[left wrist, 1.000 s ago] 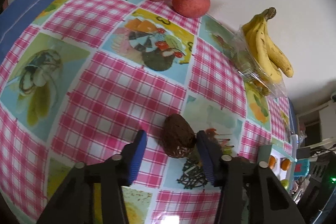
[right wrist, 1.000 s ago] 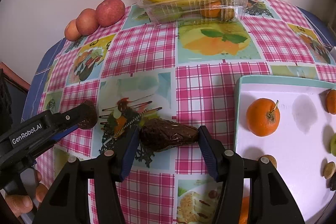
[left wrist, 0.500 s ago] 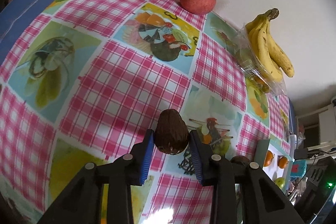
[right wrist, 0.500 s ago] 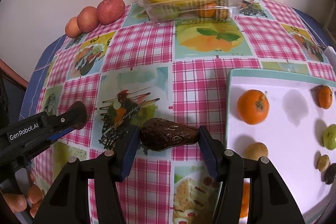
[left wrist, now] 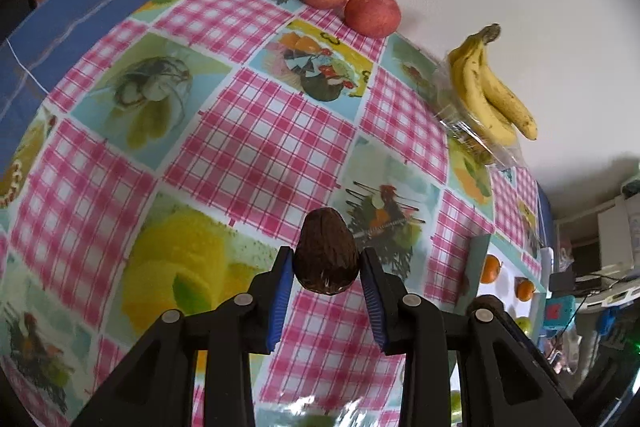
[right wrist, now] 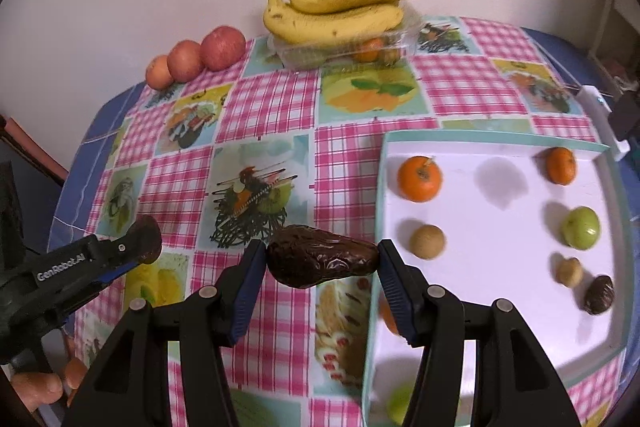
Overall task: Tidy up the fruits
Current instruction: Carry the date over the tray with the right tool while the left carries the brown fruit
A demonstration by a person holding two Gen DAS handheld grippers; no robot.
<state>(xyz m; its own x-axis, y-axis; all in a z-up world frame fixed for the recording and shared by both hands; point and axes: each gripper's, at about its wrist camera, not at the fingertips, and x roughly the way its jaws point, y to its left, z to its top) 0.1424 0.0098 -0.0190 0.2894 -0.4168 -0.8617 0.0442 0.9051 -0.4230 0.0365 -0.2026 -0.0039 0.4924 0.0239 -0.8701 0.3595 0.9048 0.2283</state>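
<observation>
Above the checked tablecloth (left wrist: 256, 131): left gripper (left wrist: 326, 267) clamped on a dark brown fruit (left wrist: 326, 255), blue pads (left wrist: 280, 291) pressed against both sides, fruit lifted off the cloth. Same gripper seen from the side in the right wrist view (right wrist: 146, 241), a hand (right wrist: 38, 387) below it.

Right gripper (right wrist: 322, 259) clamped on a long wrinkled dark fruit (right wrist: 322, 261), held crosswise by its two ends, clear of the cloth and just beside the left rim of the white tray (right wrist: 500, 307).

On the tray: two oranges (right wrist: 419, 178) along the far edge, a small brown round fruit (right wrist: 427, 241), a green fruit (right wrist: 581, 227), a small tan fruit (right wrist: 570, 271), another dark fruit (right wrist: 599, 294).

Against the wall: three apples (left wrist: 372, 14) in a row, touching; bananas (right wrist: 340, 11) resting on top of a clear plastic box (right wrist: 340, 51). Box contents only partly visible; something orange inside.
</observation>
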